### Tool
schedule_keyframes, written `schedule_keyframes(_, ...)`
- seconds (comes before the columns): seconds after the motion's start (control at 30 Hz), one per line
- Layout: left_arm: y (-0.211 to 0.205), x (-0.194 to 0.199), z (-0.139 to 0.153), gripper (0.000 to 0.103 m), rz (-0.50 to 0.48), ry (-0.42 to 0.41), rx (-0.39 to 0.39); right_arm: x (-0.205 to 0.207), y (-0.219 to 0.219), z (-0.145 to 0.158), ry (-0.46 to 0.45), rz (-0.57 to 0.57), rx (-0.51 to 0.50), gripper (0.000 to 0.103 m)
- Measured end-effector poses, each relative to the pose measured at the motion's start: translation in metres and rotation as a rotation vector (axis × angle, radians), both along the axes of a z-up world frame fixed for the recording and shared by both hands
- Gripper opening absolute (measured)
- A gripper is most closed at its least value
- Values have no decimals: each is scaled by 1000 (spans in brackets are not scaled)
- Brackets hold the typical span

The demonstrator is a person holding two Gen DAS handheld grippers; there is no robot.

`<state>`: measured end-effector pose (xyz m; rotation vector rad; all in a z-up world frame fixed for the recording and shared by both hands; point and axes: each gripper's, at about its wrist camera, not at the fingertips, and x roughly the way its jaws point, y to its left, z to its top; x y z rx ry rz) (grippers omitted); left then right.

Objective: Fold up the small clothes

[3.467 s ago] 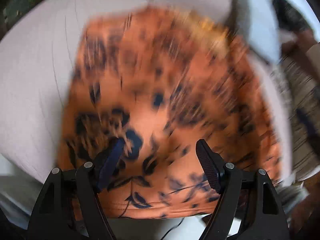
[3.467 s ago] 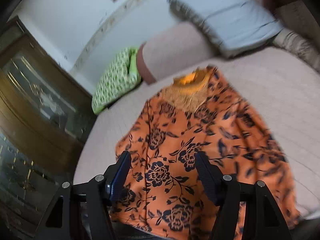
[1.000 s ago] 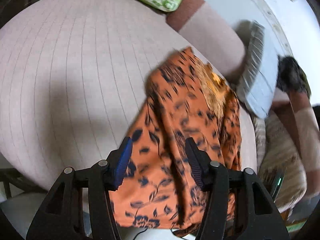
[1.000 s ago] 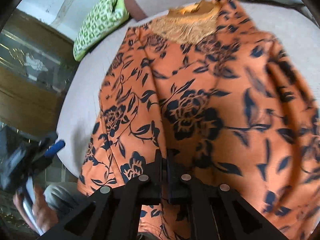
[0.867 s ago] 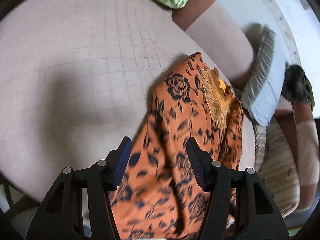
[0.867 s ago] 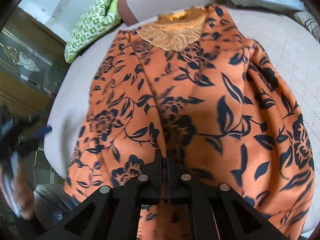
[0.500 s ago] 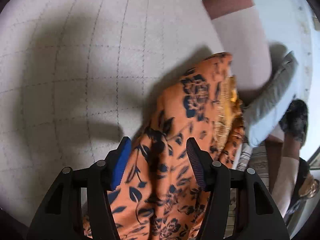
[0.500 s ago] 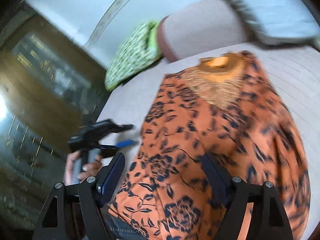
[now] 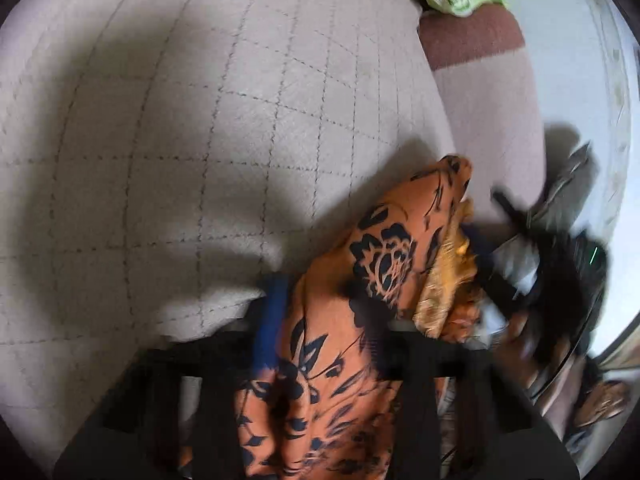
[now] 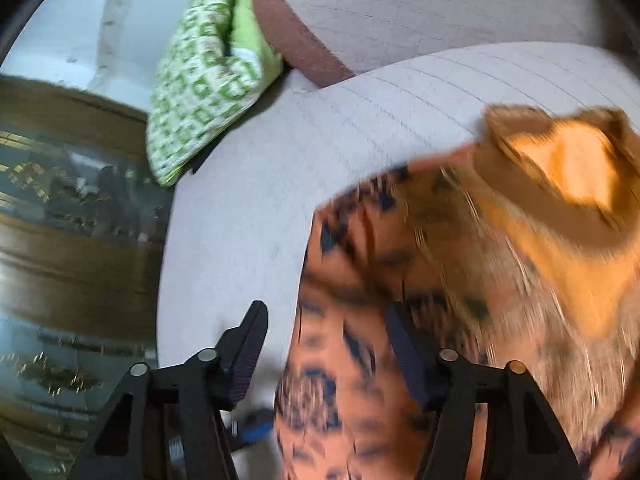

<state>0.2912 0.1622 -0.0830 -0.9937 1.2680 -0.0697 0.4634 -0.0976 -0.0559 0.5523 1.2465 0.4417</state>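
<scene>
1. The left gripper [image 9: 320, 304] has just been closing. A second ago its jaws stood apart over the dress [image 9: 384, 256]; now the left-wrist view shows a raised ridge of the orange flowered cloth pinched between them, so it reads as gripping the dress near its left edge.

2. The right gripper [image 10: 326, 354] was clamped shut on the hem a second ago. It then opened wide and has since narrowed a little. In the right-wrist view the jaws stand apart: the cloth's edge [image 10: 400, 320] runs through the gap, the right finger lies over the fabric, and the pads are not pressing on it. So it is open and holds nothing.

3. That view has also changed. It used to look at the lower skirt; now the gold neckline [image 10: 560, 184] fills the upper right, heavily blurred.

4. The dress lies on the quilted bed [image 9: 200, 140], bunched into a narrow strip, collar end toward the bolster [image 9: 488, 92]. The green cushion [image 10: 204, 80] sits beyond the bolster, well apart.

5. My reading: one hand has let go of the hem while the other takes a fresh hold, probably setting up a lengthwise fold. The cloth is still rumpled, so most of the task remains.
</scene>
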Motion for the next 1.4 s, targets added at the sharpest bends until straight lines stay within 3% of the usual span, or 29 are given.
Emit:
schedule_keyframes(0.03,-2,-1,-1,22,-5,3,-11,8,7,-2,-11,8,-24,55)
schedule_keyframes(0.1,-3,-4,-1,12,-5,8,-28,21,23,-13,2,51,-98,45)
schedule_keyframes(0.13,-2,-6,2,9,-5,2,-23,25,28,-18,15,70,-122,18)
schedule_keyframes(0.17,-1,-9,7,7,1,-13,-25,28,34,-20,25,94,-154,3)
schedule_keyframes(0.23,0,-17,29,6,15,-81,6,28,44,-2,-59,111,-208,3)
schedule_keyframes(0.37,12,-31,66,6,88,-210,78,31,53,27,-184,78,-197,3)
schedule_keyframes(0.43,6,-23,57,6,51,-163,100,34,57,18,-188,63,-221,3)
schedule_keyframes(0.53,-15,-14,16,7,-68,24,46,41,63,-20,-55,91,-286,3)
schedule_keyframes(0.6,-17,-19,11,7,-72,66,44,33,49,-18,-24,54,-238,3)
schedule_keyframes(0.67,-8,-25,24,7,-39,51,100,9,24,11,-81,44,-155,6)
schedule_keyframes(0.7,-1,-29,36,8,-5,24,164,-1,17,20,-89,46,-150,7)
schedule_keyframes(0.73,2,-31,45,12,10,7,210,-18,6,31,-88,49,-151,8)
schedule_keyframes(0.77,5,-34,56,24,24,-17,262,-47,-12,42,-113,49,-117,8)
schedule_keyframes(0.8,3,-31,62,38,33,-30,277,-64,-21,45,-133,48,-87,9)
schedule_keyframes(0.83,7,-32,65,43,38,-45,275,-84,-31,47,-143,43,-61,17)
schedule_keyframes(0.87,9,-32,65,45,36,-49,266,-108,-42,44,-136,30,-53,30)
schedule_keyframes(0.97,22,-43,63,45,12,-24,258,-167,-53,22,-99,38,-10,36)
schedule_keyframes(1.13,-6,-38,60,45,-52,-30,266,-250,-61,-16,-60,20,-96,36)
schedule_keyframes(1.2,-24,-34,57,49,-152,-50,288,-270,-68,-21,-59,-7,-118,36)
schedule_keyframes(1.27,-39,-30,44,49,-260,-8,314,-282,-69,-31,-42,-11,-198,37)
schedule_keyframes(1.33,-41,-29,29,49,-268,44,351,-290,-68,-42,-16,2,-250,37)
schedule_keyframes(1.4,-35,-30,20,48,-249,81,383,-298,-65,-42,-28,0,-309,23)
